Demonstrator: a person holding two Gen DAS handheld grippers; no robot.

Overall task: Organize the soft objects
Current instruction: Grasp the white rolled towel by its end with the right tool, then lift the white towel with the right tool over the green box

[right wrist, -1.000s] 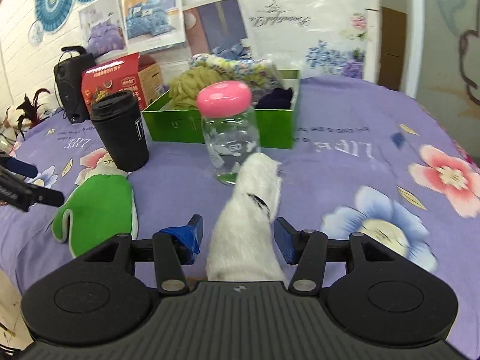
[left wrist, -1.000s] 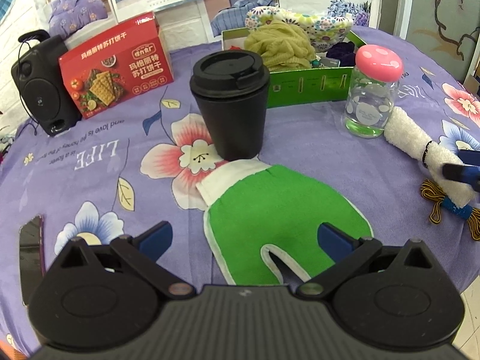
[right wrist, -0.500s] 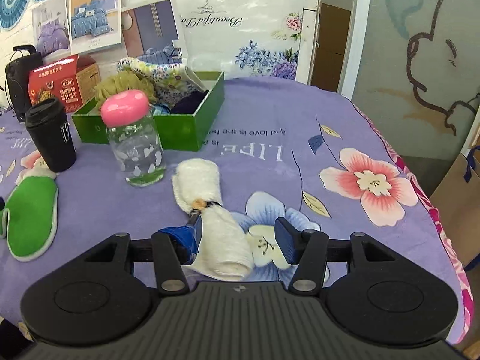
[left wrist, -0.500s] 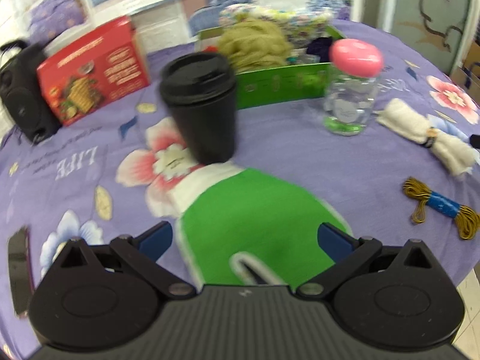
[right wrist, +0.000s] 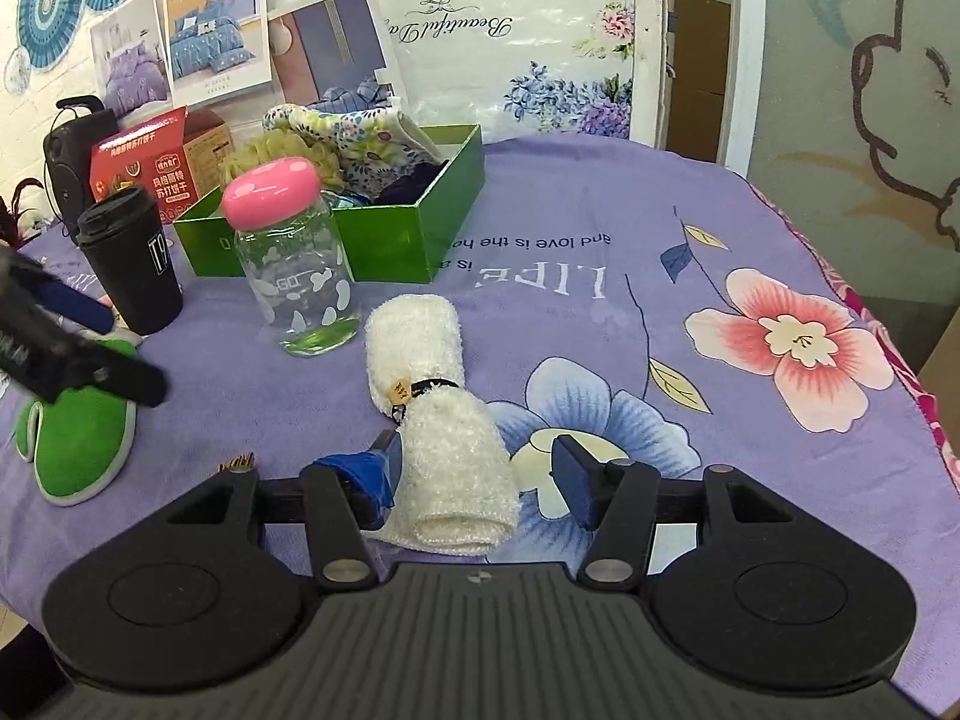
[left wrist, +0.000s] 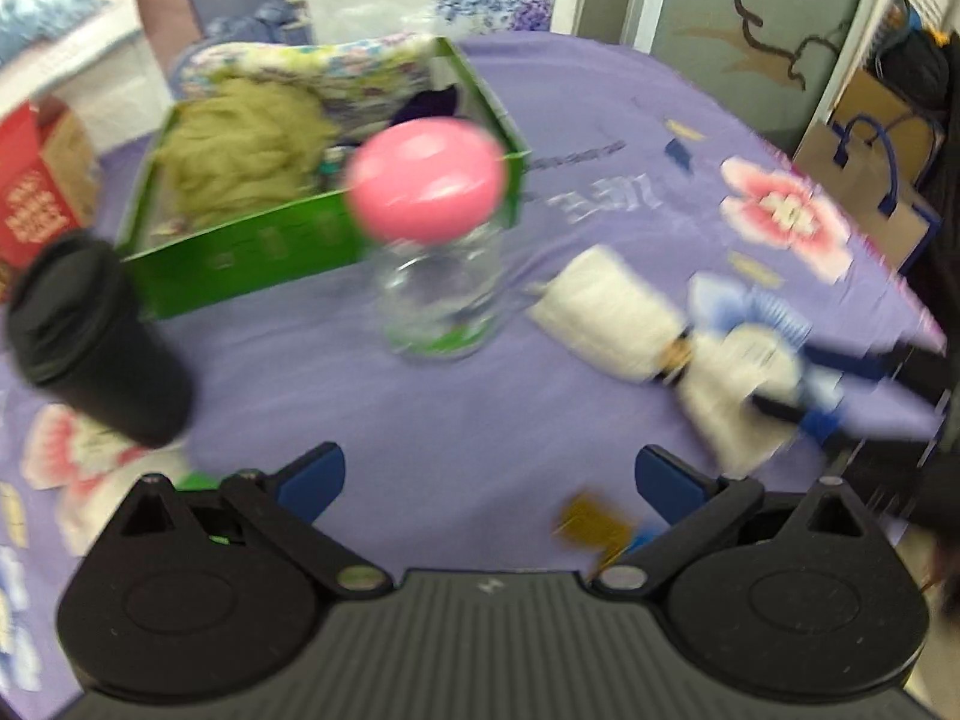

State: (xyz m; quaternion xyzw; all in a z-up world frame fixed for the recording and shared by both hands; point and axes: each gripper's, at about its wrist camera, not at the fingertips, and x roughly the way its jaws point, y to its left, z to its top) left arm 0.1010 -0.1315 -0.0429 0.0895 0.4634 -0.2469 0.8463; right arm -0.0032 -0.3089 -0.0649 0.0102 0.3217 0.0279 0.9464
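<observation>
Soft, light rolled towel (right wrist: 441,414) lying on the bench (right wrist: 600,312), between the right tongs (right wrist: 480,468), just opening, not squeezing. Best pinched mid-roll, near the band. Left tongs (left wrist: 489,474) apart, empty.

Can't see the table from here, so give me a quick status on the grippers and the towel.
Right hand-held gripper open, straddling rolled white towel. Left hand-held gripper open, empty. Pink-lidded jar between towel and green box.

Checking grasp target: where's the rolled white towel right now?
In the right wrist view the rolled white towel lies on the purple tablecloth between the open right tongs, just in front of the pink-lidded jar.
</observation>
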